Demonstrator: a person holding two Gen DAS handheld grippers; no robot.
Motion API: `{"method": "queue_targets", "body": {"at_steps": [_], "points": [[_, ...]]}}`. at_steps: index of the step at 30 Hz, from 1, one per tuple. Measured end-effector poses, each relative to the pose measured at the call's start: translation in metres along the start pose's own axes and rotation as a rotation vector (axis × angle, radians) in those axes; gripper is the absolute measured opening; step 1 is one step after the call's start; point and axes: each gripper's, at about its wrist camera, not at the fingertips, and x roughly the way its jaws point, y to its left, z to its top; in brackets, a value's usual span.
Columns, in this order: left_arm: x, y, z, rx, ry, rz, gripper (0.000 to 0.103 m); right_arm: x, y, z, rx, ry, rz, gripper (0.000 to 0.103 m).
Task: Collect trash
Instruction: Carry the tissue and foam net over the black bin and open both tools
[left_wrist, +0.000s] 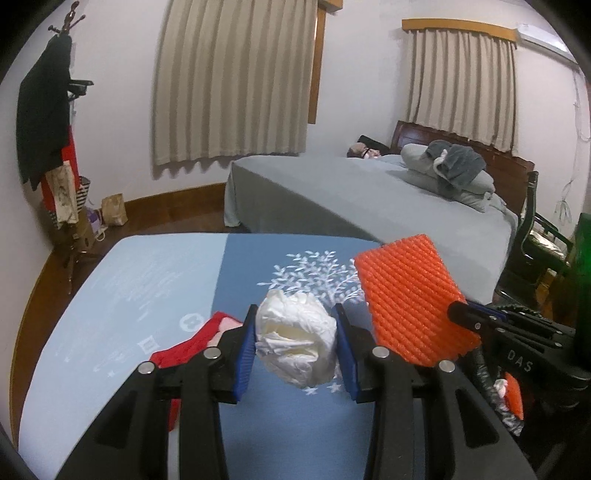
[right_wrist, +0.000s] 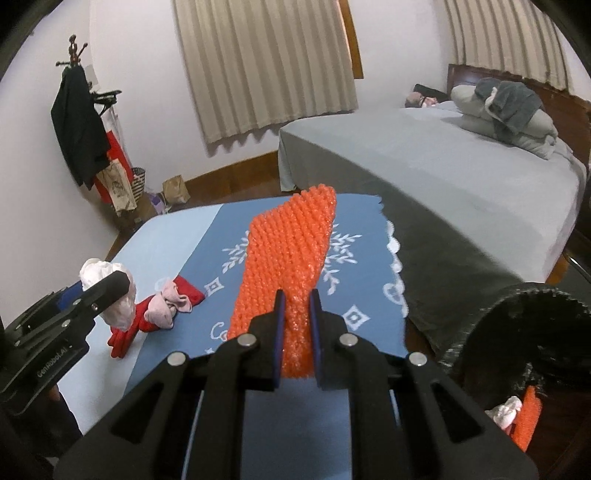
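Note:
My left gripper (left_wrist: 295, 347) is shut on a crumpled white tissue ball (left_wrist: 295, 339), held above the blue patterned tablecloth (left_wrist: 147, 288). The same tissue ball (right_wrist: 101, 273) shows at the left of the right wrist view, with the left gripper (right_wrist: 88, 295) around it. My right gripper (right_wrist: 297, 332) is shut on an orange foam net sleeve (right_wrist: 288, 251), which sticks up and forward over the cloth. That orange net (left_wrist: 410, 299) appears at the right of the left wrist view. A black-lined trash bin (right_wrist: 532, 332) stands at the lower right, with an orange net and white paper inside.
Red and pink socks (right_wrist: 162, 306) lie on the tablecloth at the left. A bed with grey sheets (right_wrist: 443, 166) and pillows (right_wrist: 509, 114) stands behind the table. A coat rack (left_wrist: 48, 122) with clothes is by the far left wall, and paper bags (left_wrist: 114, 210) sit on the floor.

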Motion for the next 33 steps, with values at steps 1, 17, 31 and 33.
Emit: {"method": "queue_targets", "body": {"at_steps": [1, 17, 31, 33], "points": [[-0.001, -0.004, 0.001, 0.003, -0.002, -0.006, 0.039, -0.004, -0.002, 0.001, 0.002, -0.005, -0.004, 0.012], [-0.019, -0.08, 0.01, 0.06, -0.038, -0.131, 0.039, -0.087, -0.067, -0.011, 0.065, -0.107, -0.108, 0.012], [-0.017, -0.174, 0.01, 0.163, -0.031, -0.287, 0.039, -0.143, -0.142, -0.038, 0.169, -0.144, -0.239, 0.012], [-0.016, -0.184, 0.008, 0.171, -0.025, -0.308, 0.039, -0.15, -0.152, -0.042, 0.181, -0.145, -0.257, 0.012]]}}
